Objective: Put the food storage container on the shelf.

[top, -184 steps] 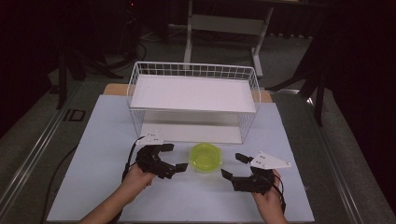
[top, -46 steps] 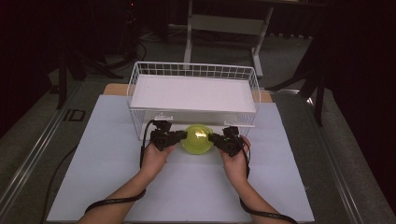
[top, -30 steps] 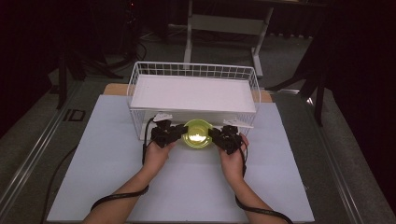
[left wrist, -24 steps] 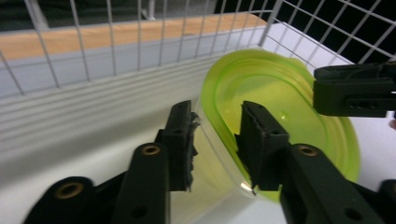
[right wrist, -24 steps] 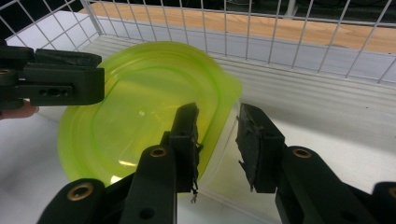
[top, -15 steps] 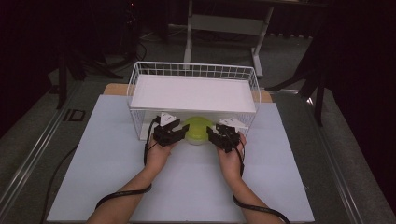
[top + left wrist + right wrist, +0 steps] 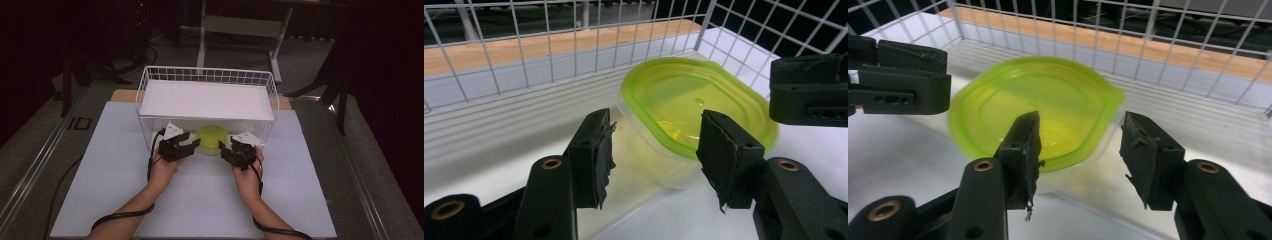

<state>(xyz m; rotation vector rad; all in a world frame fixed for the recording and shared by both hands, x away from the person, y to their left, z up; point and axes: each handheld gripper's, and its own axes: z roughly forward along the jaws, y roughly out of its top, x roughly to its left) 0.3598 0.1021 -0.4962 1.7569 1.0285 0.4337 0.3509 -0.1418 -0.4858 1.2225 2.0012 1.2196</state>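
A clear plastic container with a yellow-green lid (image 7: 212, 135) (image 7: 694, 105) (image 7: 1038, 105) stands on the white mat at the lower front of the wire basket (image 7: 207, 75), under its white panel. My left gripper (image 7: 192, 145) (image 7: 656, 152) is at the container's left side and my right gripper (image 7: 225, 148) (image 7: 1080, 150) at its right. Both pairs of jaws have just been opening. The container's near edge lies between each pair, and the pads (image 7: 600, 152) (image 7: 1143, 155) stand off it. Each gripper view also shows the other gripper (image 7: 809, 90) (image 7: 898, 80) across the lid.
The white mat (image 7: 115, 165) covers the table, with bare room at the left, right and front. Wire mesh (image 7: 549, 45) closes the basket's far side, with a wooden strip (image 7: 1168, 52) behind it. Table legs and dark floor lie beyond.
Both hands carried the container from the middle of the mat to the basket's front. Since half a second ago the jaws have spread and let go of it.
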